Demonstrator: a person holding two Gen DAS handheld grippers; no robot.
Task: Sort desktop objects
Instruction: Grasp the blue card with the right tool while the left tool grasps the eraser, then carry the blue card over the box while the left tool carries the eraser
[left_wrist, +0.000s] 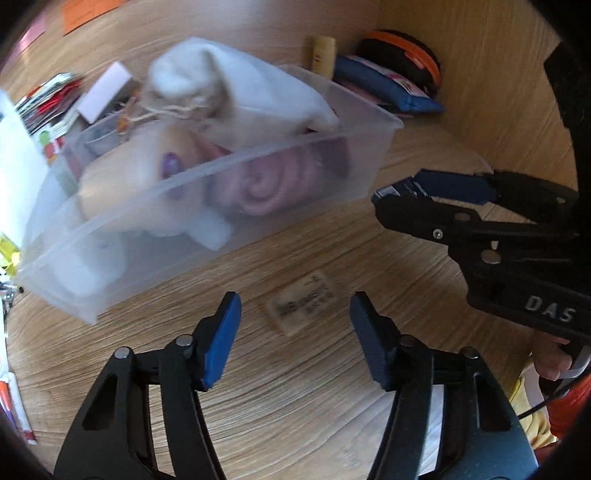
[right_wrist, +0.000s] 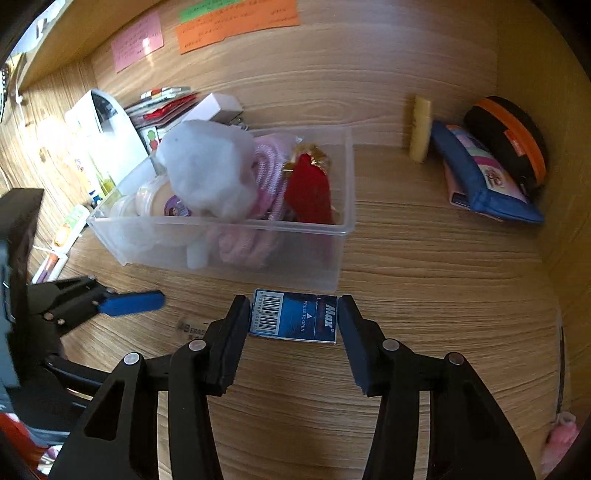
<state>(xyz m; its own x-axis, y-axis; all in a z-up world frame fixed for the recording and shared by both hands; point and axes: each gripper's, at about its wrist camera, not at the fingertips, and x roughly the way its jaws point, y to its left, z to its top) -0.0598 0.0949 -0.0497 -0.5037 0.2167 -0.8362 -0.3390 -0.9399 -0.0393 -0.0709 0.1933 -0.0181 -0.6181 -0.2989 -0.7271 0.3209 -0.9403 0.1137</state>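
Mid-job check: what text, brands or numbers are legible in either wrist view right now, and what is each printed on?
"Max" on the small blue box between the right gripper jaws.
"PRESS TO OPEN" on that box, beside a barcode; its digits are too small to read.
"DAS" on the right gripper's body in the left wrist view.
Eraser print: blurred, unreadable.
Sticky notes on the back panel: handwriting too small to read.

The wooden desk (right_wrist: 424, 258) holds a clear plastic box (right_wrist: 332, 221) full of things. An eraser (left_wrist: 304, 302) lies flat in front of the box. A blue pencil case (right_wrist: 480, 177) rests near the back corner, beside a yellow block (right_wrist: 421, 129).
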